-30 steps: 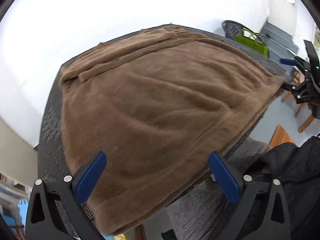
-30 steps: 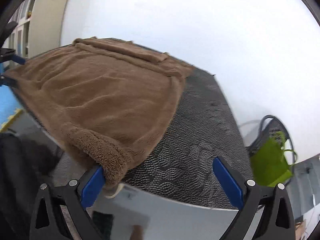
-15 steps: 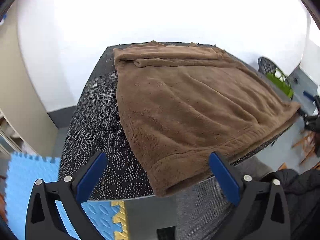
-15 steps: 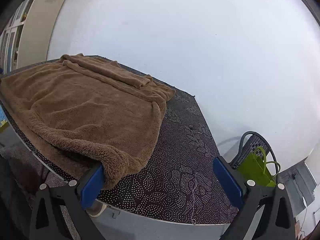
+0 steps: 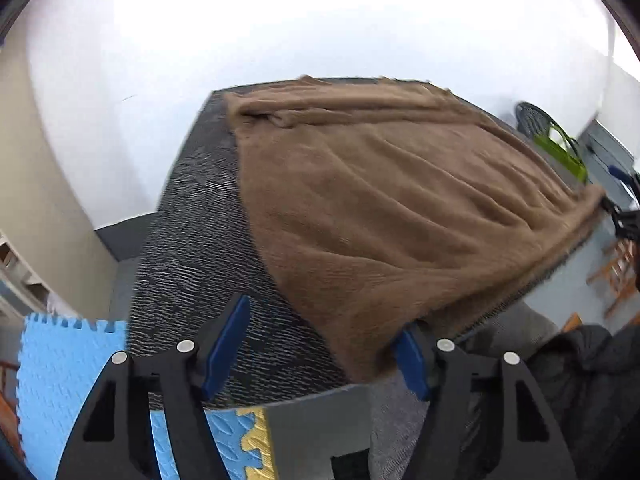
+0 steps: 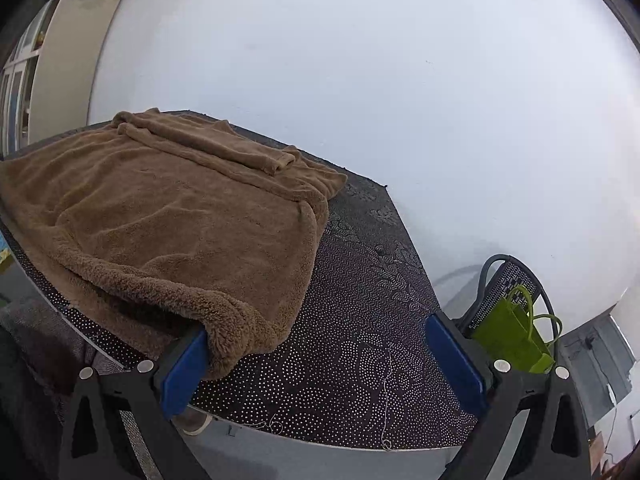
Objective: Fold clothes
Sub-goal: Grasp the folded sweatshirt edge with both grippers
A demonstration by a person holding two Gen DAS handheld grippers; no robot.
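Observation:
A fuzzy brown garment (image 5: pixel 392 204) lies spread on a dark dotted tablecloth (image 5: pixel 200 240); it also shows in the right wrist view (image 6: pixel 176 216), with a sleeve folded across its far end. My left gripper (image 5: pixel 320 344) is open at the garment's near left corner, whose hem drapes against the right finger. My right gripper (image 6: pixel 324 364) is open at the near right corner, and the thick hem rests against its left finger. The right gripper also shows at the left wrist view's right edge (image 5: pixel 624 208).
The table edge (image 6: pixel 320 440) runs just in front of the right gripper. A dark mesh chair (image 6: pixel 504 280) with a green bag (image 6: pixel 516 336) stands right of the table. Blue and yellow foam mats (image 5: pixel 60 384) cover the floor on the left. A white wall lies behind.
The left gripper swung left, from over the garment to its near left corner. The right gripper stayed at the near right corner with the hem against its left finger.

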